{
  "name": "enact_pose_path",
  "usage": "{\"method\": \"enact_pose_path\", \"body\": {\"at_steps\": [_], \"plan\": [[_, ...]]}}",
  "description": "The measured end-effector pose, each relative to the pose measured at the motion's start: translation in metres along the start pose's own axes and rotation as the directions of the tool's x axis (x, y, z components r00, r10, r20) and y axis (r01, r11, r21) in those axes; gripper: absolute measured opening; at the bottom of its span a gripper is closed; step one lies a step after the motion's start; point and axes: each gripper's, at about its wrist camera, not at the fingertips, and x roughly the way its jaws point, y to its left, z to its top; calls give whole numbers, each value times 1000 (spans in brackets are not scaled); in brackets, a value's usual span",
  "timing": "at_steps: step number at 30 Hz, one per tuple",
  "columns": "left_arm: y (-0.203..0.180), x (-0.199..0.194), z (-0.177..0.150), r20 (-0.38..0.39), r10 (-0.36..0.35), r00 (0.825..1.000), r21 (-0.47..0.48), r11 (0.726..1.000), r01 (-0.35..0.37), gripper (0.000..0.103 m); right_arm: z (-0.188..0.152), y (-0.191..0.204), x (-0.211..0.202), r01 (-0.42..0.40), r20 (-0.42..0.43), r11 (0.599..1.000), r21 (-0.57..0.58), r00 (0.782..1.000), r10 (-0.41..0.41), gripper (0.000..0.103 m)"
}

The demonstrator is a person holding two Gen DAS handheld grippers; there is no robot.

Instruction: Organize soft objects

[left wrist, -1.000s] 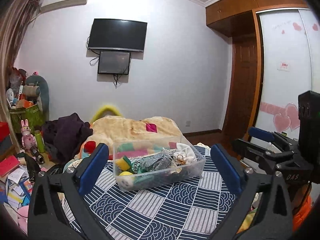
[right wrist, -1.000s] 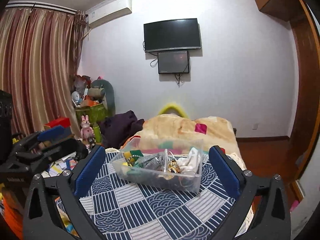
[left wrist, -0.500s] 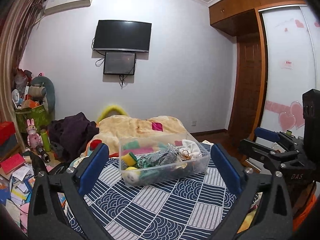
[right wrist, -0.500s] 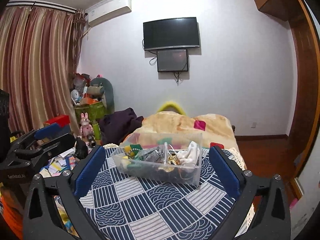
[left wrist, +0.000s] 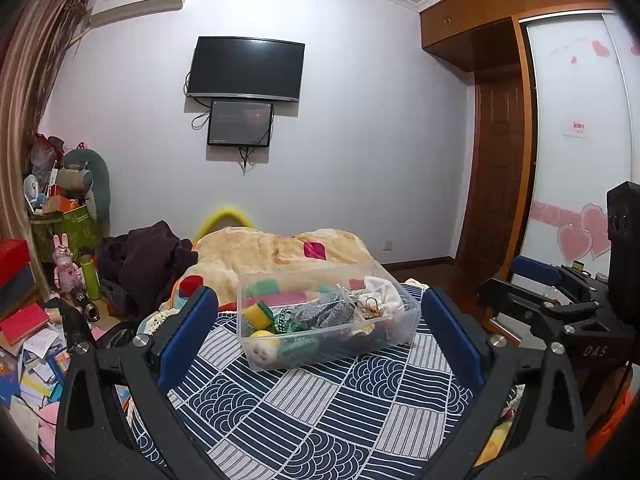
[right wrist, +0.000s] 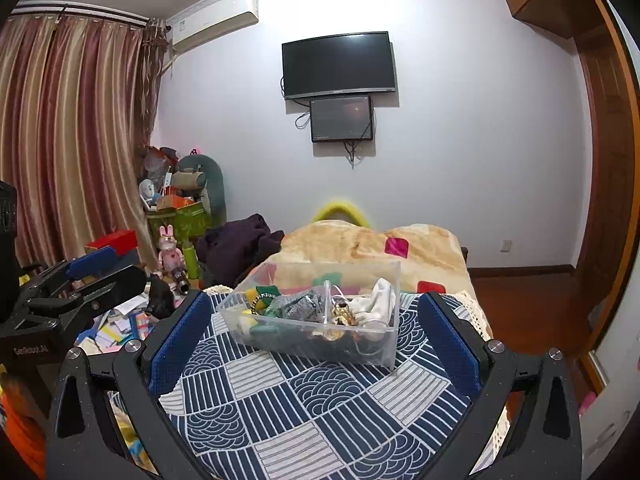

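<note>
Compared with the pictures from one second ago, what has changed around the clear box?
Both cameras tilted slightly up and the left gripper swung a little left, so the clear plastic box sits lower in both views. Nothing was grasped or released. Both grippers, right included, keep their jaws wide open; the box's contents and the patterned cloth are unchanged.

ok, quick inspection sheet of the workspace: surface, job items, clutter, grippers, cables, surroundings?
Surface: blue-and-white patterned cloth, nothing loose seen on it.
Job's things: clear plastic bin on the cloth, holding a yellow sponge, grey fabric, white cloth and more.
Clutter: books and papers on the floor, dark clothes.
Grippers: left gripper and right gripper, jaws open, short of the bin, holding nothing.
Cables: wires hang below the wall TV.
Surroundings: curtain, wooden door.
</note>
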Motion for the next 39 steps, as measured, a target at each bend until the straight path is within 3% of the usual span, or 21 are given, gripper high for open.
{"method": "enact_pose_path", "body": {"at_steps": [39], "plan": [[-6,-2,-3,2,-12,1000,4,1000,12,103,2,4,-5,-4,0,1000,5,1000,4,103]]}}
